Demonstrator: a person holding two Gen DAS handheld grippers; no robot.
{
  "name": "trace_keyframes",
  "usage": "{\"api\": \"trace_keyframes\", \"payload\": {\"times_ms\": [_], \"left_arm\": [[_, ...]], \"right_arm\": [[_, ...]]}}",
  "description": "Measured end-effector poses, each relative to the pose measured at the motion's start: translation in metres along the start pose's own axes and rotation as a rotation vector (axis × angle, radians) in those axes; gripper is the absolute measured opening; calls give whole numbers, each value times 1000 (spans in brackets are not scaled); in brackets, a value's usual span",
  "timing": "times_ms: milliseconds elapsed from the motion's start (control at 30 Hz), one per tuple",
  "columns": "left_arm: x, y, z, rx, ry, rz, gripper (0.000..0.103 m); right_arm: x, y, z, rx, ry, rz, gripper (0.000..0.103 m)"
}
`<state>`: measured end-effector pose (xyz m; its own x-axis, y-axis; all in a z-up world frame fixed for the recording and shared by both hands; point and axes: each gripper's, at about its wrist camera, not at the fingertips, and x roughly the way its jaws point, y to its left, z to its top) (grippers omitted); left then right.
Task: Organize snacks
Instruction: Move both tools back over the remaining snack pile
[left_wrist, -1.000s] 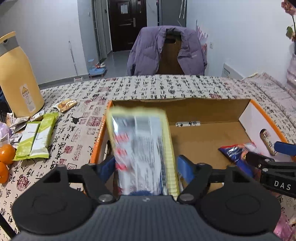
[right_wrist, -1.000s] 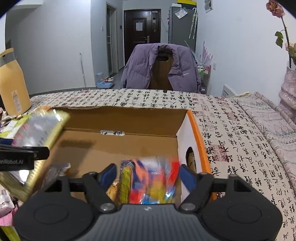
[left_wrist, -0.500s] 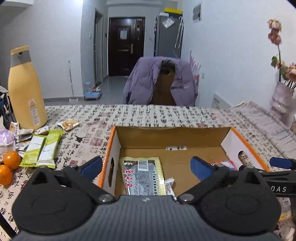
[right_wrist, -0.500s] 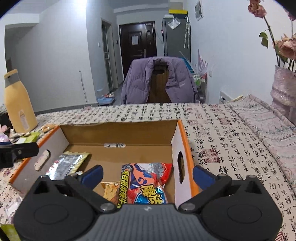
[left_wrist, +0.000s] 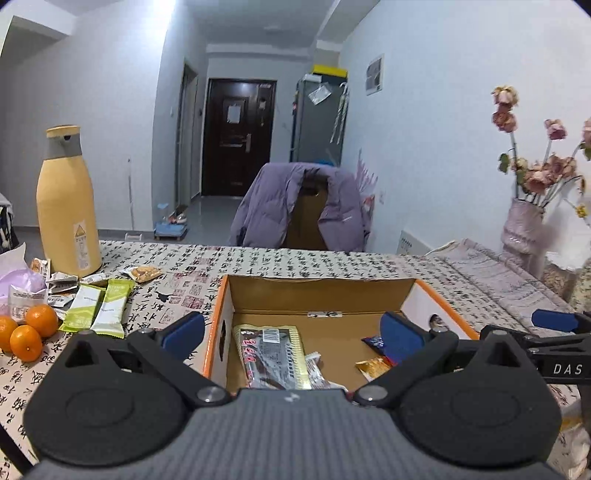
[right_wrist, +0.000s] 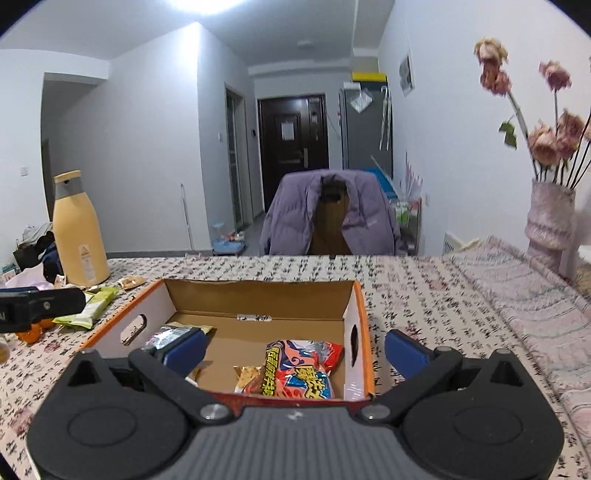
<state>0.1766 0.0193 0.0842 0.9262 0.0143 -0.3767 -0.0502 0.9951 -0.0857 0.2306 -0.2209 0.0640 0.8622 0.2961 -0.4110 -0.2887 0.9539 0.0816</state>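
The cardboard box (left_wrist: 406, 291) stands on the worktop (left_wrist: 295, 262) and already contains several snacks. The silver-and-yellow packet (left_wrist: 271, 354) lies flat on the box floor toward its left wall; the red-and-orange packet (right_wrist: 299, 373) lies toward the right wall, beside a small orange packet (right_wrist: 249, 374). Outside the box, two green bars (left_wrist: 98, 308) lie side by side on the worktop to the left, near three oranges (left_wrist: 26, 330) and a tall yellow bottle (left_wrist: 66, 206).

The jaws of the left gripper (left_wrist: 291, 330) are spread fully apart with nothing between them. The jaws of the right gripper (right_wrist: 295, 347) are likewise fully apart and empty.

Handling: the remaining bars are judged to be light, thin and pliable, with smooth foil wrappers that are likely to slip. Each bar is best taken across its narrow width near the middle, so that the ends do not droop. The loose wrappers near the bottle appear crumpled; their contents cannot be determined.

Differences from the earlier frames: one second earlier, the silver-and-yellow packet was held upright between the left jaws above the box, and the red-and-orange packet was between the right jaws. Both sets of jaws have just been opening, and both packets are now released and lying in the box. Both grippers are now drawn back and raised, so that more of the room and the box's near rim are visible.
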Motion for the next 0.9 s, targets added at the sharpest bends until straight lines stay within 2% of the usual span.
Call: {"api": "trace_keyframes", "payload": {"times_ms": [400, 900], "left_arm": [[-57, -1, -40, 2, -34, -60, 103], [-86, 10, -99, 6, 14, -95, 103]], "right_arm": [[-68, 3, -36, -40, -53, 21, 103], [-99, 6, -96, -34, 2, 45, 103]]}}
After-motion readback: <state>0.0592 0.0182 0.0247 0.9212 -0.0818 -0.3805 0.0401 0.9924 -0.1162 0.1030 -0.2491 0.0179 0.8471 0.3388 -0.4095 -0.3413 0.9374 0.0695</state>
